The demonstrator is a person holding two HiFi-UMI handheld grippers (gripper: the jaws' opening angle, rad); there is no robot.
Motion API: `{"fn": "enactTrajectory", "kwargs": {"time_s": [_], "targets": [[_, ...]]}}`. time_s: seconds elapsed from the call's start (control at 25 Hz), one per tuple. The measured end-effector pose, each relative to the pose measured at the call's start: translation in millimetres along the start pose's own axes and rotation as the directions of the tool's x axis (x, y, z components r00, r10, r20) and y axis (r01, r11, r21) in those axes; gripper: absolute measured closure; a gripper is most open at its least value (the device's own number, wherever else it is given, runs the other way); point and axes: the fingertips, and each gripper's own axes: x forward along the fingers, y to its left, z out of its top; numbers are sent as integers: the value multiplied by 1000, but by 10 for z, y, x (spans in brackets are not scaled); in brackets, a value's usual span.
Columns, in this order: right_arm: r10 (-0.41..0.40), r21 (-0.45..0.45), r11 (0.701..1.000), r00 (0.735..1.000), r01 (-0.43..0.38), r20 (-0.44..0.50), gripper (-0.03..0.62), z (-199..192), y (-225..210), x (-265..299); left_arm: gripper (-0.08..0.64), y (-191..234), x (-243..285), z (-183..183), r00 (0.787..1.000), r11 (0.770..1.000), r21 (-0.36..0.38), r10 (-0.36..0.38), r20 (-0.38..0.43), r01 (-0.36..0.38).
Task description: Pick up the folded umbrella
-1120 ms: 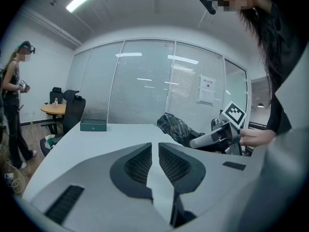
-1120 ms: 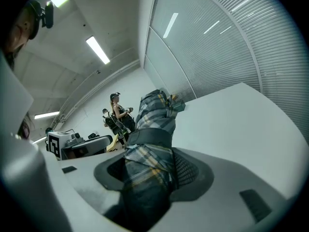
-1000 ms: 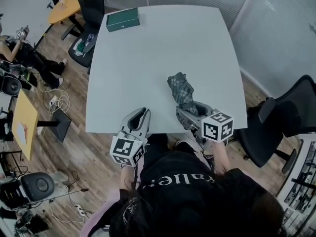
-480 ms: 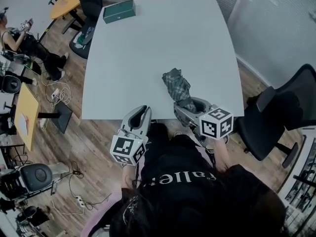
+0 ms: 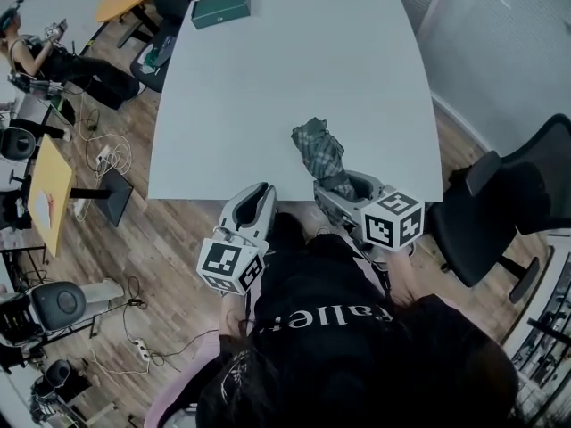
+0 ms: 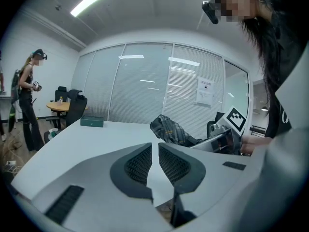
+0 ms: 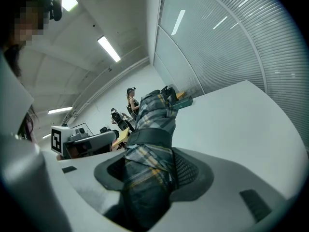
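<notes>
Head view: the right gripper [image 5: 343, 188] holds the umbrella [image 5: 319, 150] over the table's [image 5: 268, 87] near edge; the left gripper [image 5: 254, 205] hangs beside it, at that edge

Left gripper view: jaws almost together – nothing between

Right gripper view: jaws clamped on the plaid umbrella [image 7: 150, 124], its end jutting out past them

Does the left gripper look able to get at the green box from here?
Probably not. The green box sits at the table's far corner, the left gripper at its near edge; nothing blocks the way, but the whole tabletop lies between.
</notes>
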Motion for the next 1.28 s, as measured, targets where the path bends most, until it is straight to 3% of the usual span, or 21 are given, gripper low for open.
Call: {"fn": "enactTrajectory", "kwargs": {"time_s": [1.28], "targets": [[0, -38, 999, 1000, 0, -14, 365, 1, 69, -26, 515, 49, -95, 10, 999, 999, -5, 41, 18, -40]]}}
